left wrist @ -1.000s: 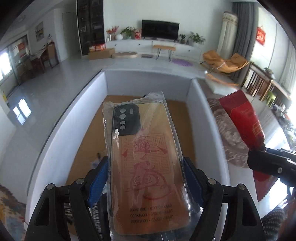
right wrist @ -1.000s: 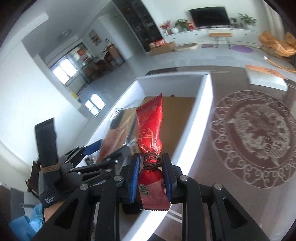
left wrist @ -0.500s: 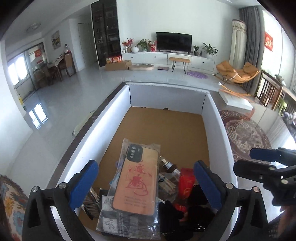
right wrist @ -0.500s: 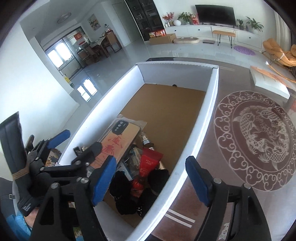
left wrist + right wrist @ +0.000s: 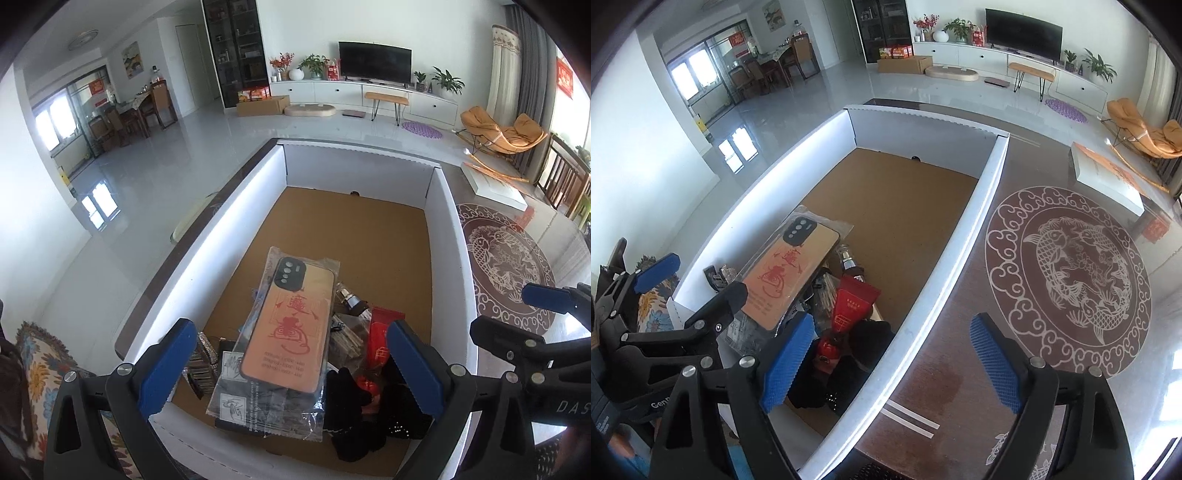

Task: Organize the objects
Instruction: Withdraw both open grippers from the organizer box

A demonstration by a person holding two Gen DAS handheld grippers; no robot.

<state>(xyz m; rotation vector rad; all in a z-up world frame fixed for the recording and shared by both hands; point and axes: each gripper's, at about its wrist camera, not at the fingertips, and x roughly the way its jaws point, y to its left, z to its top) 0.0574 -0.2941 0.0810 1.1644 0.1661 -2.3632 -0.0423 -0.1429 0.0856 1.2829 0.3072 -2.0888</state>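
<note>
Both grippers hang with fingers spread, empty: the left gripper (image 5: 291,365) above the white cardboard box (image 5: 445,221), the right gripper (image 5: 892,360) straddling its wall. Inside, on the brown corrugated floor, one glossy plastic-sleeved phone case (image 5: 291,325) tops the pile beside one crinkly red foil packet (image 5: 851,304).

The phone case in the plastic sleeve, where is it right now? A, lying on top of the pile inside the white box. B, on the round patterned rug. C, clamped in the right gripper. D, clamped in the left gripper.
A: the phone case lies on the clutter inside the white box, while the left gripper and right gripper are both open and hold nothing.
</note>
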